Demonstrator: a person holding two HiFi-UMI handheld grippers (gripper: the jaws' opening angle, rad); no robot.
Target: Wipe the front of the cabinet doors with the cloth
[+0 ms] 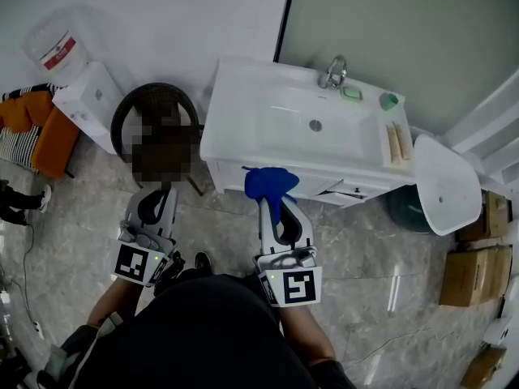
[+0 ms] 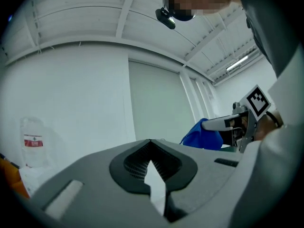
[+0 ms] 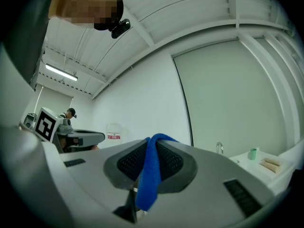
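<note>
Listing from the tools outward.

1. Right gripper (image 3: 151, 148): jaws pressed together on the blue cloth (image 3: 149, 175), which hangs as a folded strip over the pads. In the head view the bunched cloth sits at the front edge of the washbasin (image 1: 243, 104).
2. Left gripper (image 2: 151, 148): jaws closed on each other, nothing between them. It is held off to the left, near a dark round chair (image 1: 154, 108).
3. Cabinet doors (image 1: 229, 178): white front beneath the washbasin, its long axis running left to right across my view.

Relation that matters: the doors lie straight ahead of the right gripper and below the counter edge. That gripper is the nearer of the two. I judge it must drop the cloth under that edge before any pass along the front.
</note>
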